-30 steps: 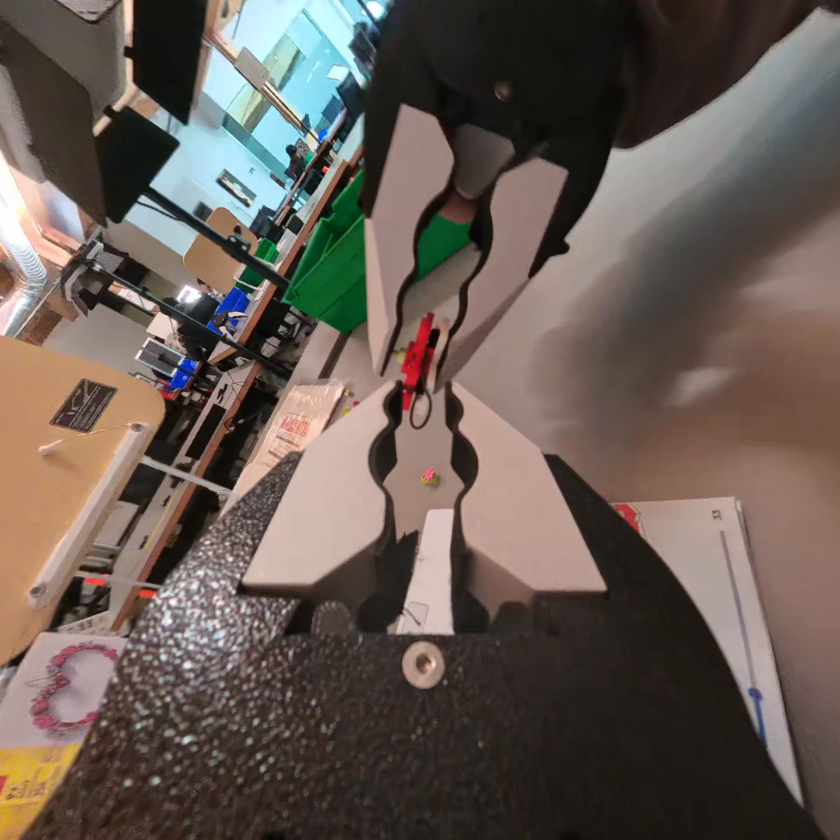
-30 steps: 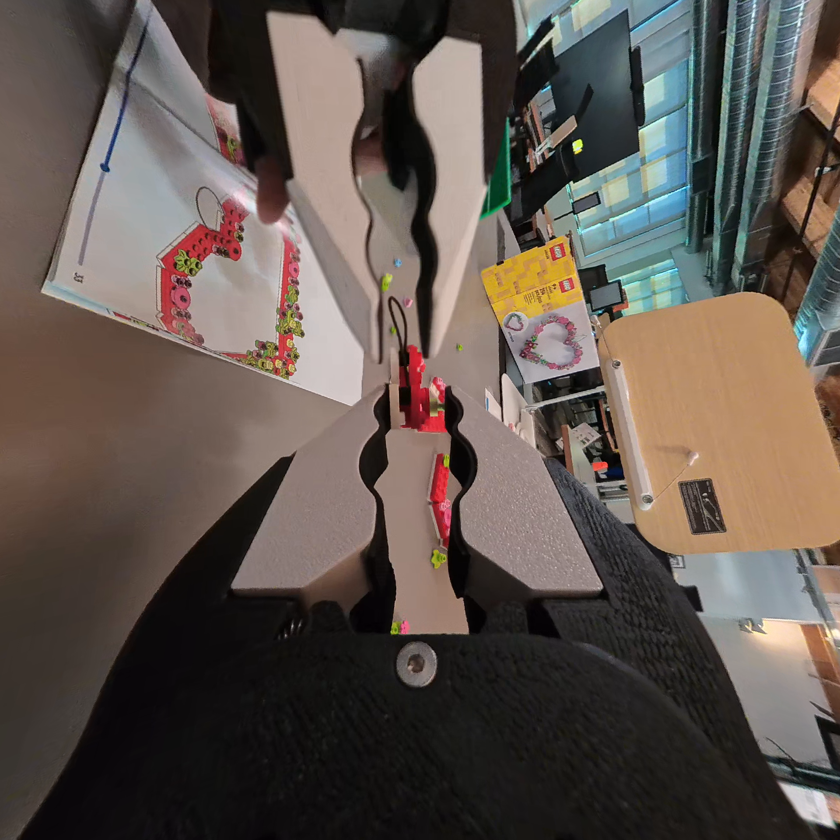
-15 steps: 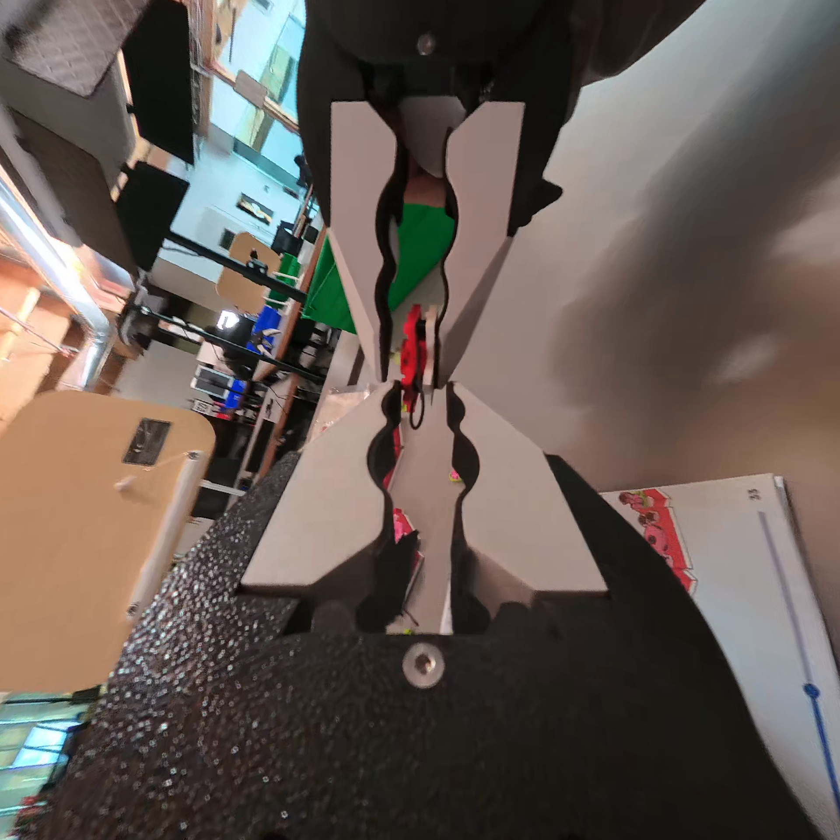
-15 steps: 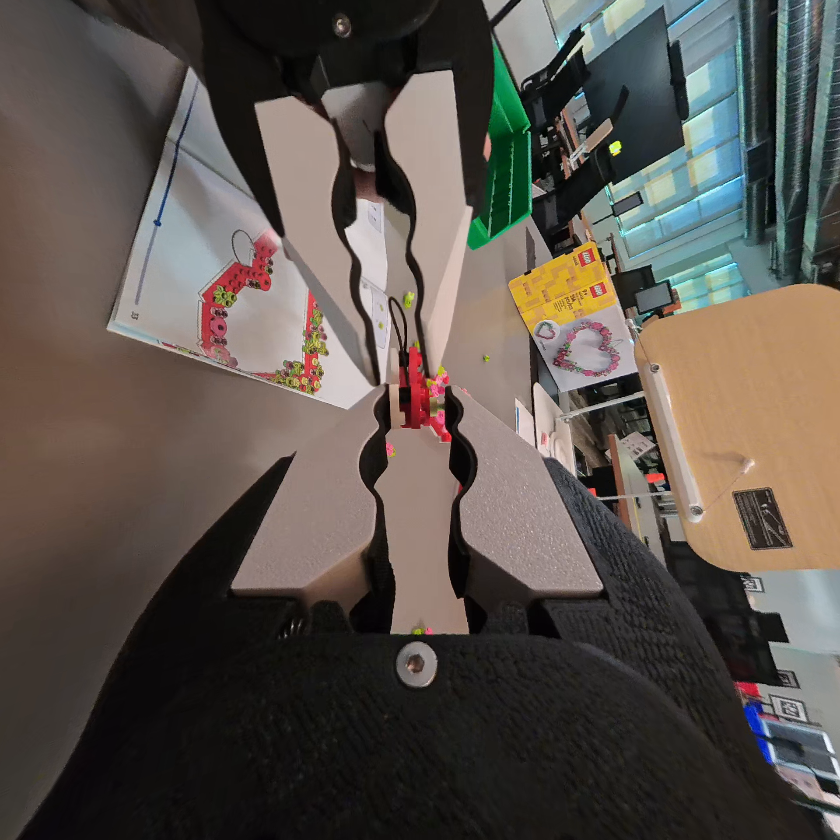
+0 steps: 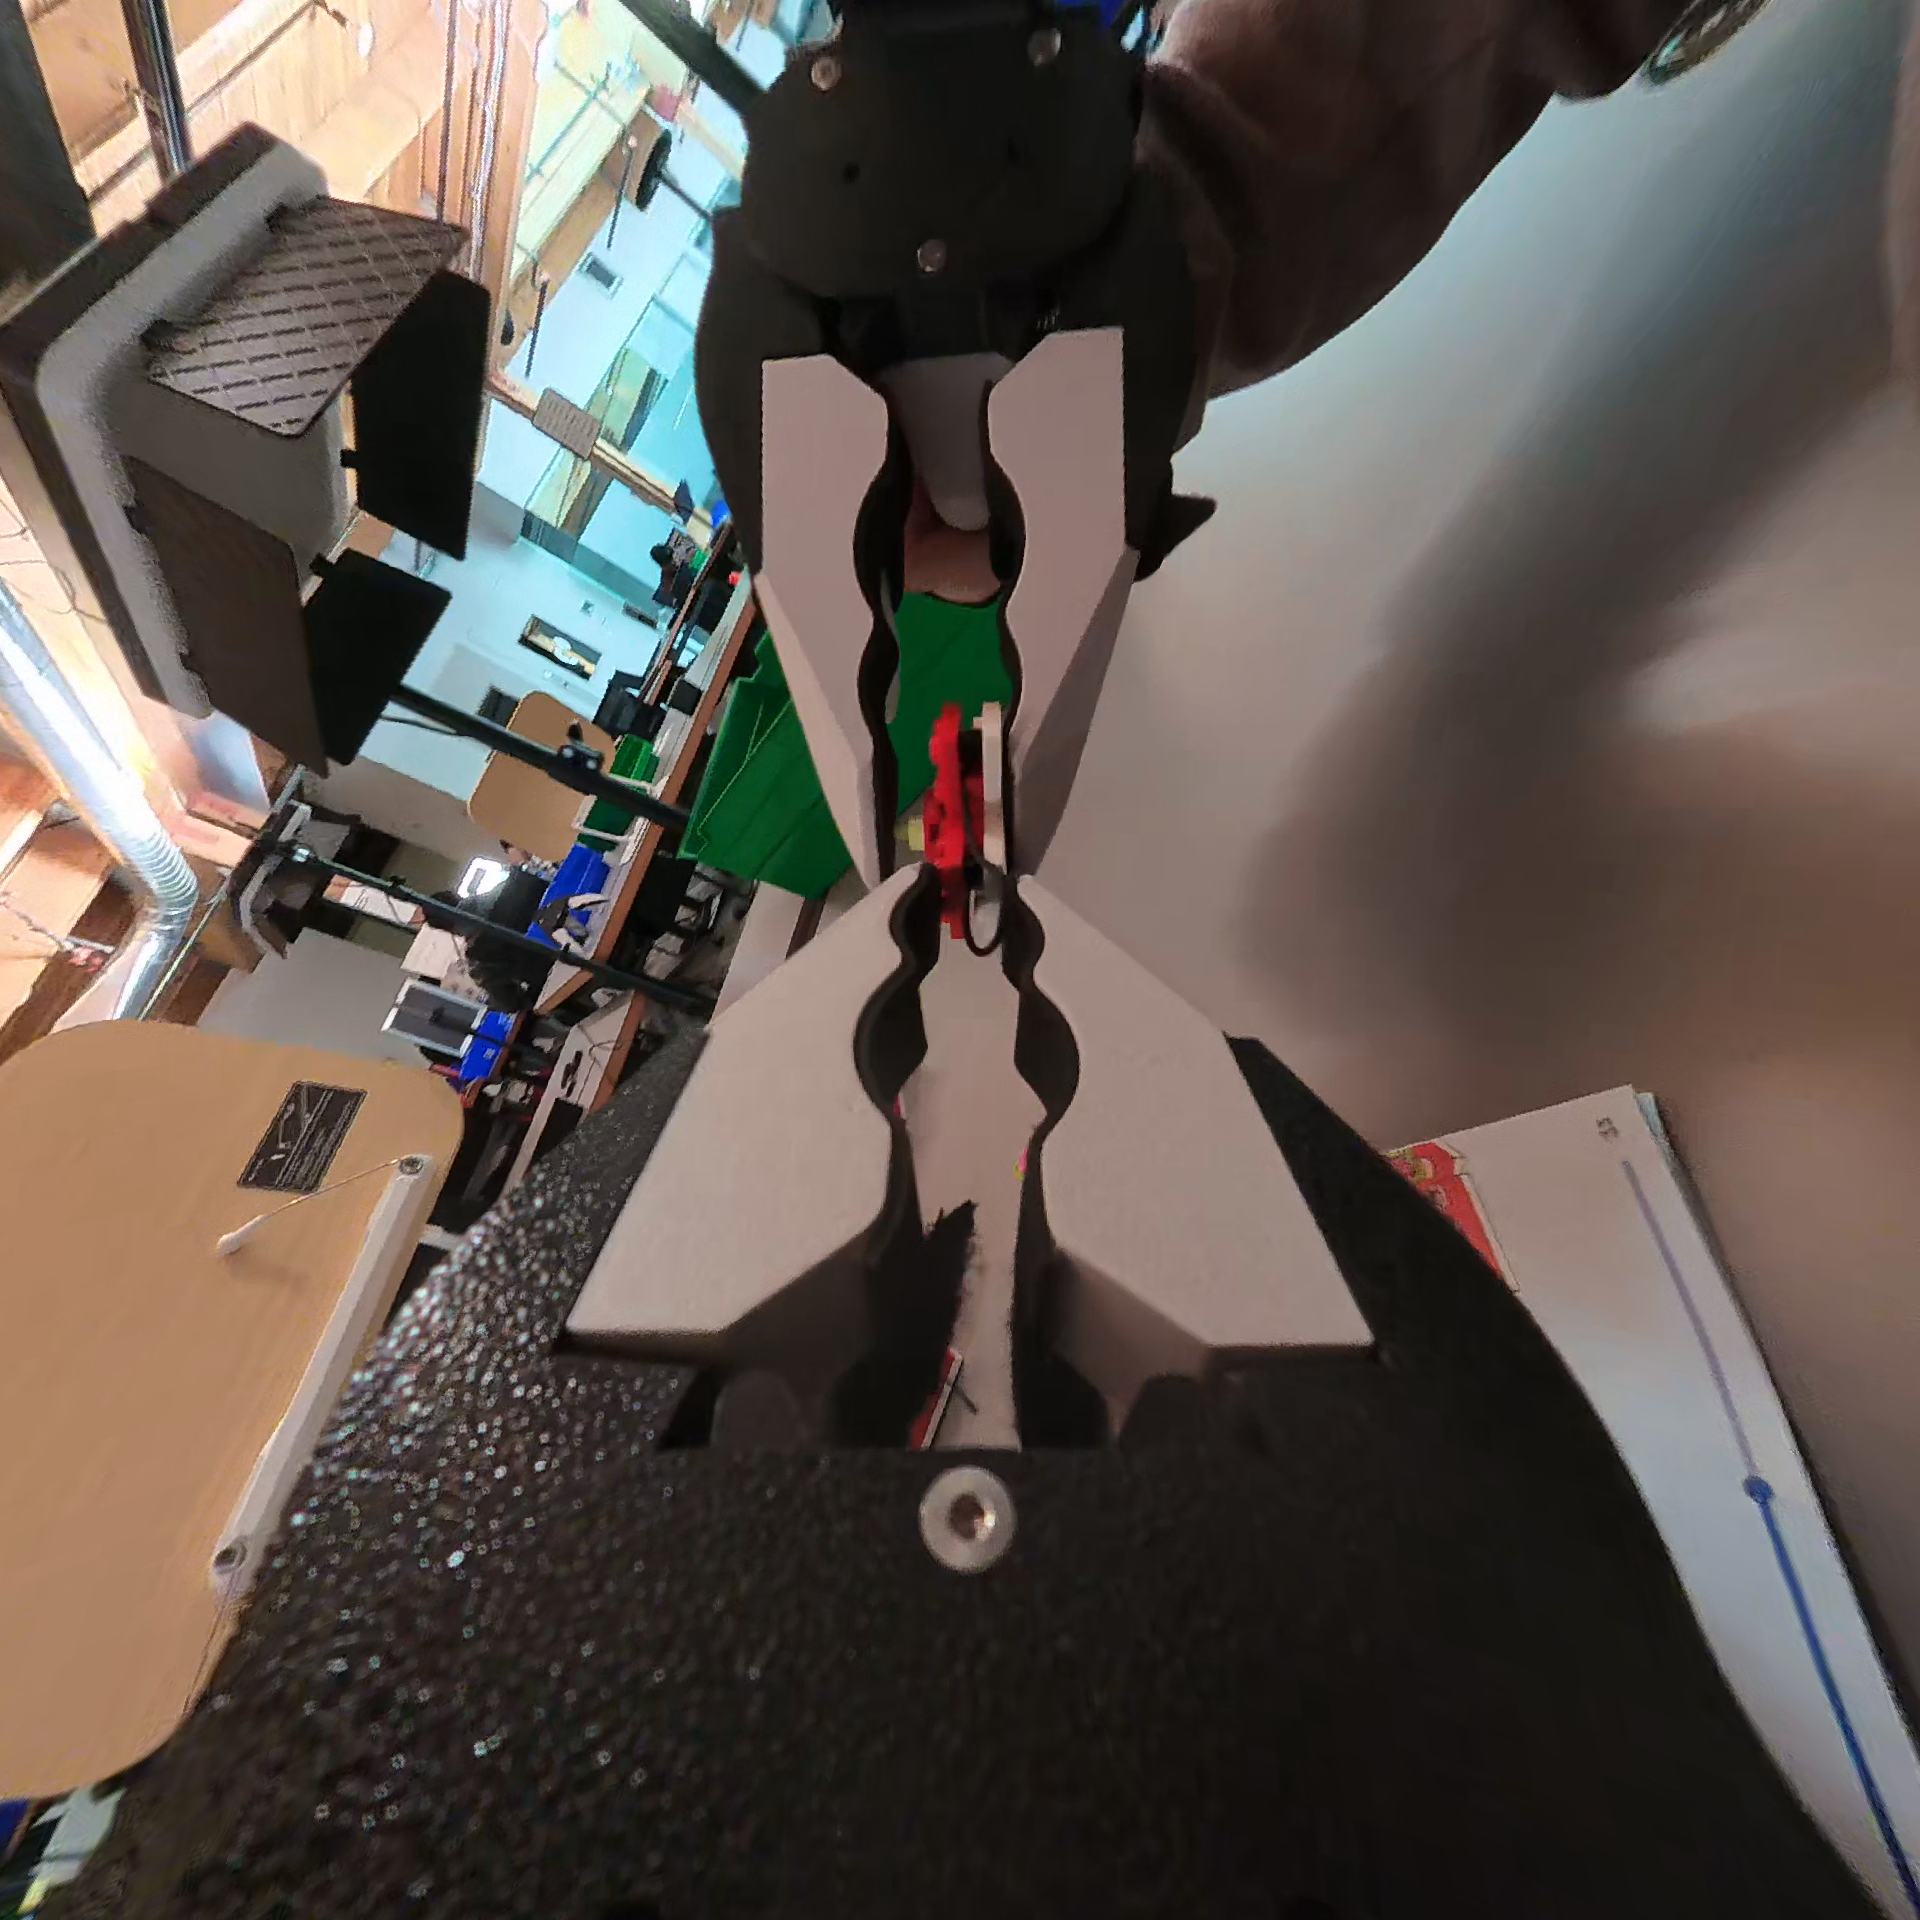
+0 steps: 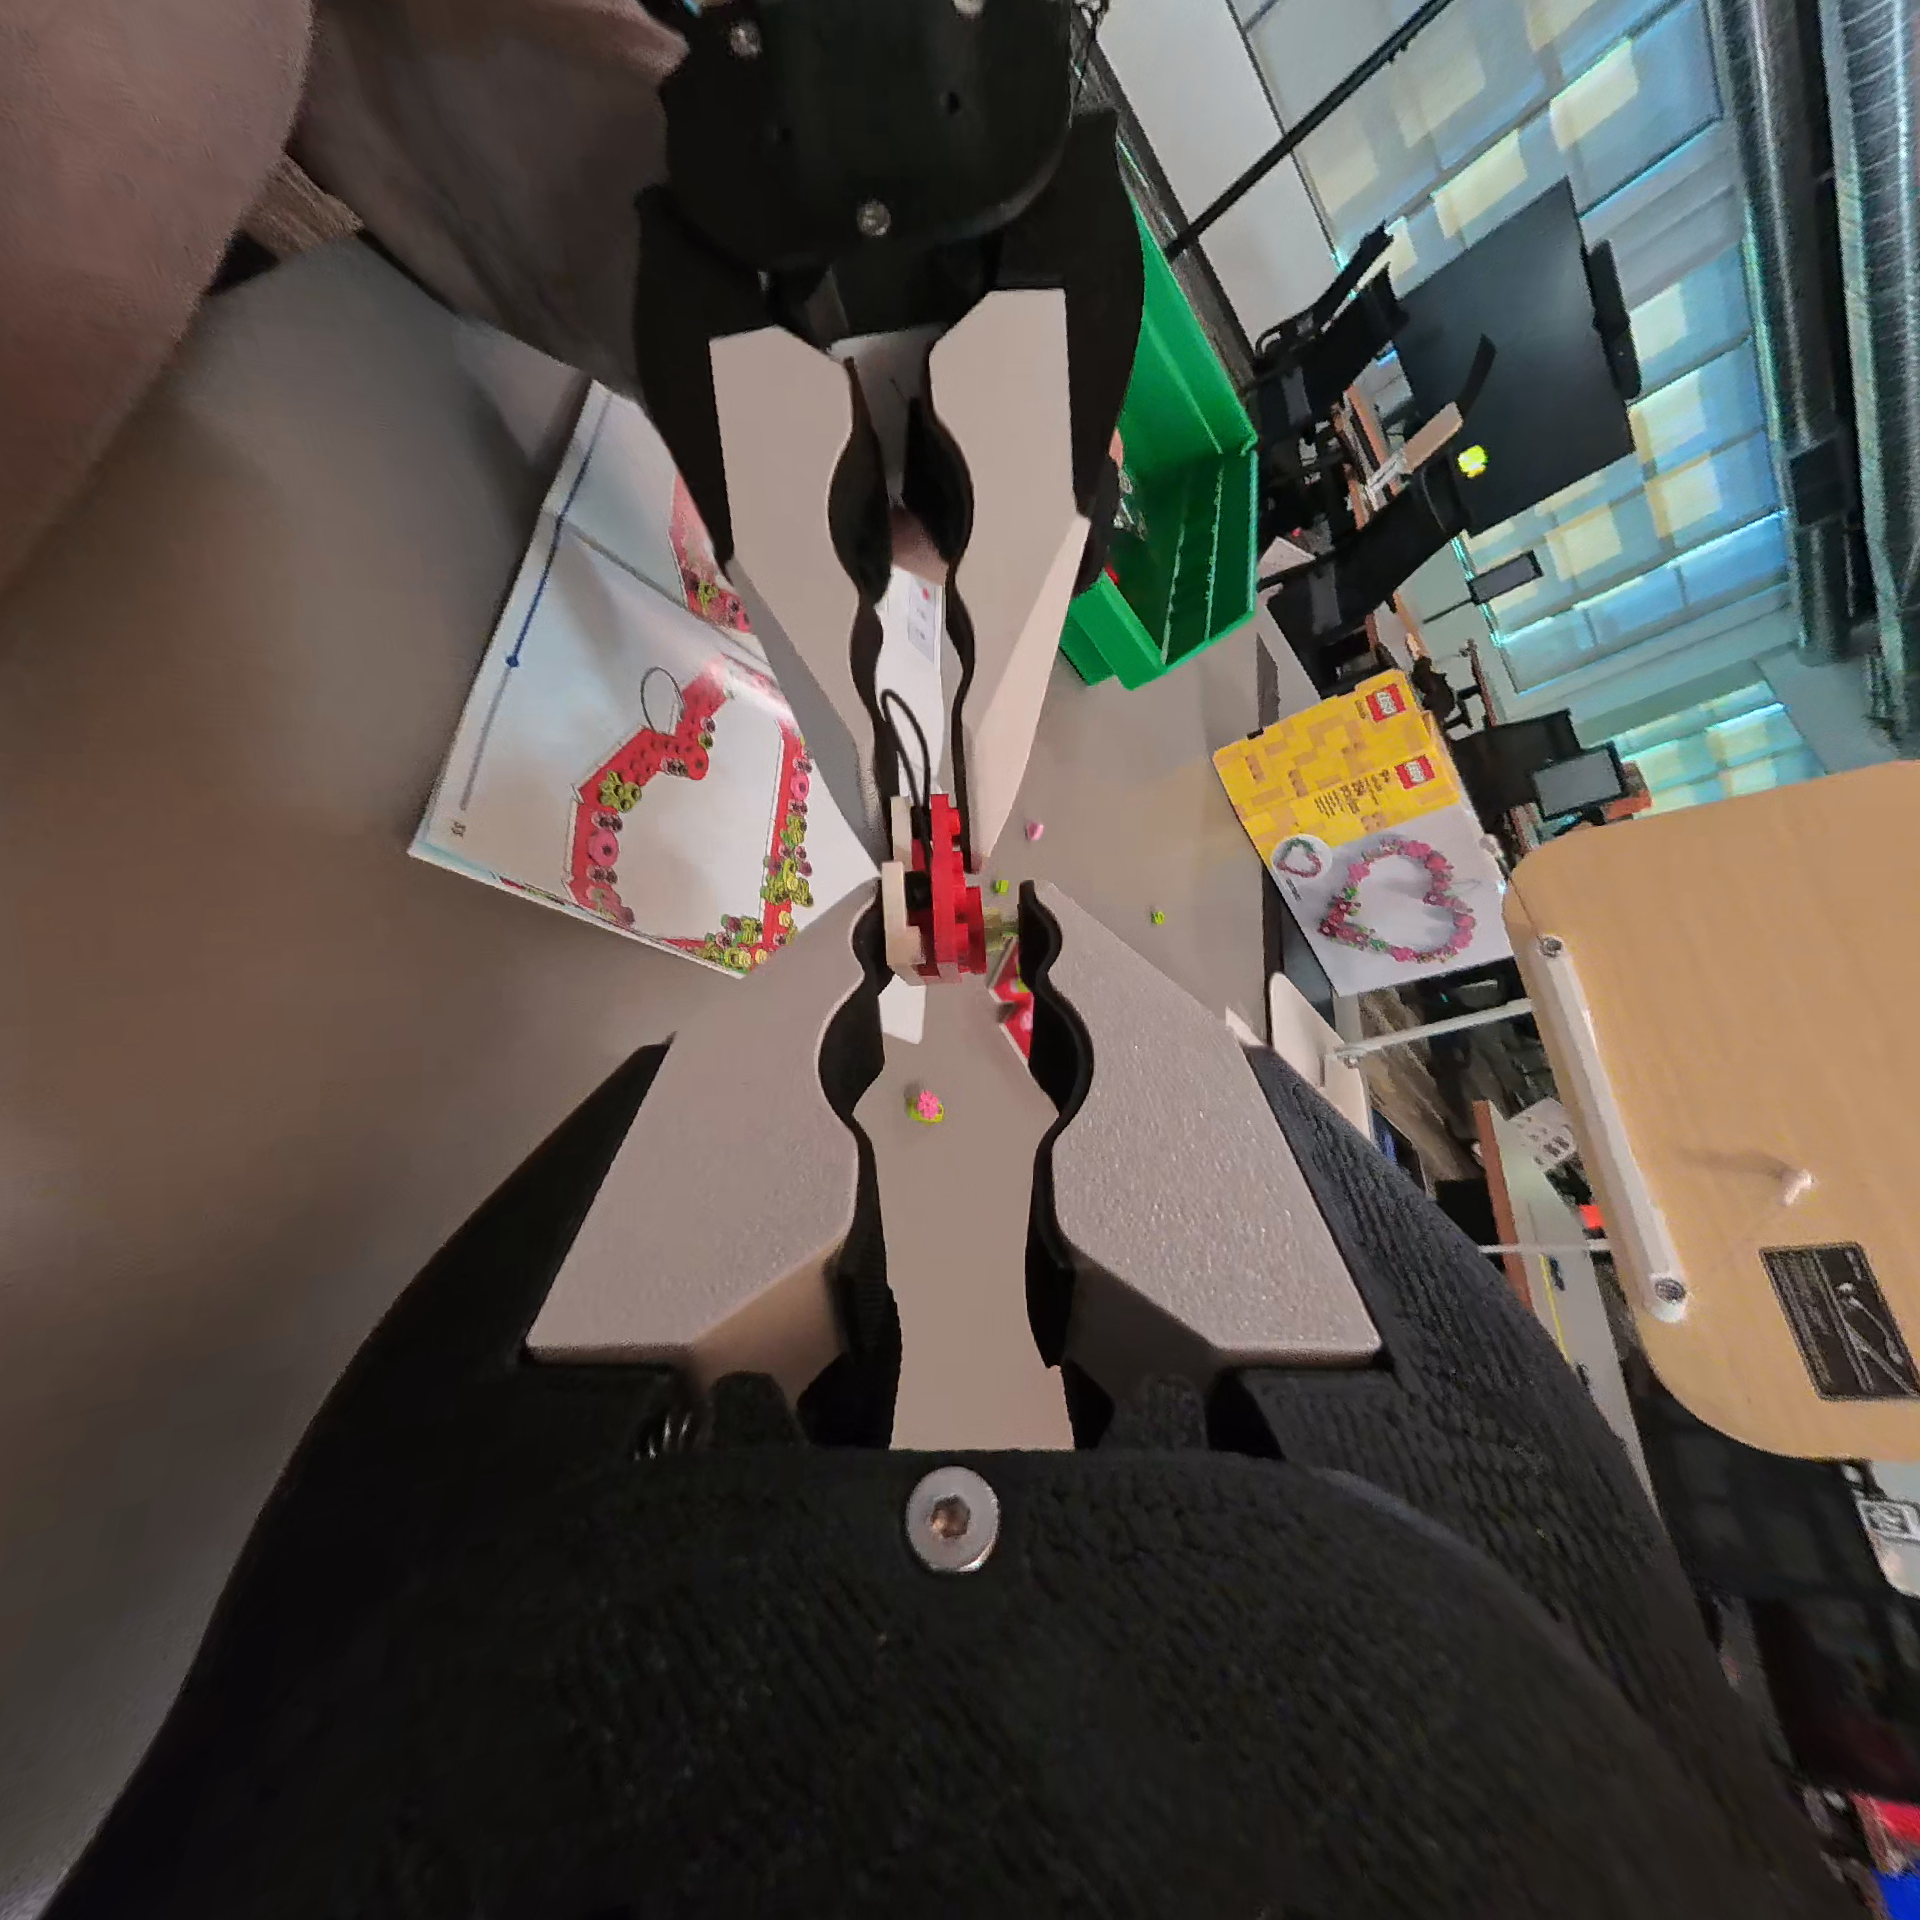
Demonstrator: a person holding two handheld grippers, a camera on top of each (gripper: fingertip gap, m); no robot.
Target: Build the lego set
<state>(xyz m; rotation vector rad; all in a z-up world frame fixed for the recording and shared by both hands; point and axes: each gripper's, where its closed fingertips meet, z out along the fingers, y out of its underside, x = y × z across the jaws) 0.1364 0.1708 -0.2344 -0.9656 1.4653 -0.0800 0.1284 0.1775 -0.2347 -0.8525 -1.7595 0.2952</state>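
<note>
Left wrist view: my left tongs [image 5: 961, 888] meet my right tongs [image 5: 951, 831] tip to tip above the grey worktop [image 5: 1455, 727], and both are clamped on one small lego assembly [image 5: 951, 800] of red bricks with a white plate and a black cord loop [image 5: 982, 930] at its end. The open instruction booklet [image 5: 1683, 1351] lies on the worktop at lower right, showing only the corner of a printed figure from here. Right wrist view: my right tongs [image 6: 940, 914] grip the red-and-white assembly [image 6: 935, 904] near its lower end, while the left tongs [image 6: 925, 800] close on its upper part, where the cord loop [image 6: 904, 748] runs up between their fingers. The booklet [image 6: 582, 748] shows a full red heart ring studded with flowers, and the yellow set box [image 6: 1351, 810] lies farther right. Loose small flower pieces [image 6: 925, 1107] are scattered on the worktop [image 6: 260, 935]. I judge the build to be at an early-to-middle stage: only a short red segment with its hanging loop exists in hand, whereas the rest of the ring and most of the decoration remain to be added.
</note>
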